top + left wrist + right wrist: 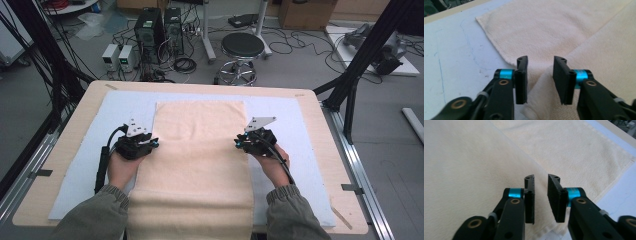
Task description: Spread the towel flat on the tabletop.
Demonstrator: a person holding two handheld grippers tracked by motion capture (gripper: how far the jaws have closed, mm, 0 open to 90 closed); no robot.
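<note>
A cream towel (197, 150) lies lengthwise down the middle of a pale blue mat (120, 107), its near part folded over the far part. My left gripper (155, 142) sits at the towel's left edge. In the left gripper view its jaws (540, 60) stand apart, with a raised fold of towel (541, 100) between them and the pads not pressing on it. My right gripper (237, 143) sits at the towel's right edge. Its jaws (541, 178) stand a narrow gap apart over the towel's folded edge (499, 157), with no cloth pinched.
The mat covers a wooden table (75, 120) whose rim shows all round. Behind the table on the floor are a black stool (242, 47), computer towers (150, 30) and loose cables. A black frame post (360, 65) slants at the right.
</note>
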